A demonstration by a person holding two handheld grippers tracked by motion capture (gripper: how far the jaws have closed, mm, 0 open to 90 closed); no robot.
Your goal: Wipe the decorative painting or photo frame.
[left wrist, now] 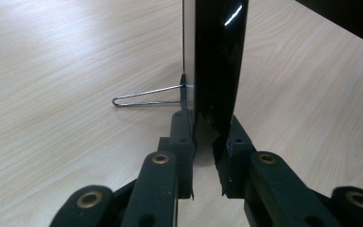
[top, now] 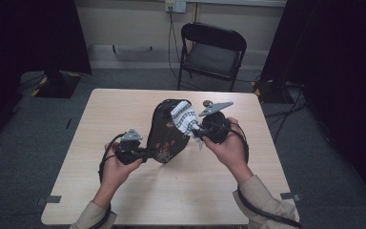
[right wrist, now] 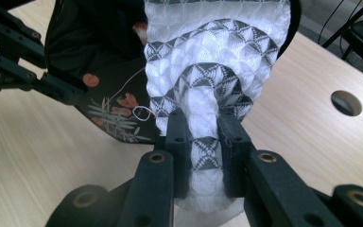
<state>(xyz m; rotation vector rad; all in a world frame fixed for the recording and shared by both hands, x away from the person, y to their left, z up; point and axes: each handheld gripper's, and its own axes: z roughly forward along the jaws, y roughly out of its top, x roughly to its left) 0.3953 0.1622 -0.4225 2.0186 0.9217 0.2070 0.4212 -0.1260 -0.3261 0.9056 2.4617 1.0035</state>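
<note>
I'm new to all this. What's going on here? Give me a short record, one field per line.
Surface: wooden table
Main thing: glossy black bag with flower pattern, standing upright
Left gripper: jaws shut on the bag's lower edge
Right gripper: jaws shut on a white and grey patterned cloth
Cloth position: hanging out of the bag's top opening
Background: black folding chair beyond the table

- I see a glossy black tray (top: 164,136) with red flowers and pale leaves painted on it, standing upright on its edge near the table's middle; a thin wire loop (left wrist: 144,97) juts from its side, low down.
- A white cloth (top: 185,119) patterned with grey scallop bands hangs bunched against the tray's upper right edge.
</note>
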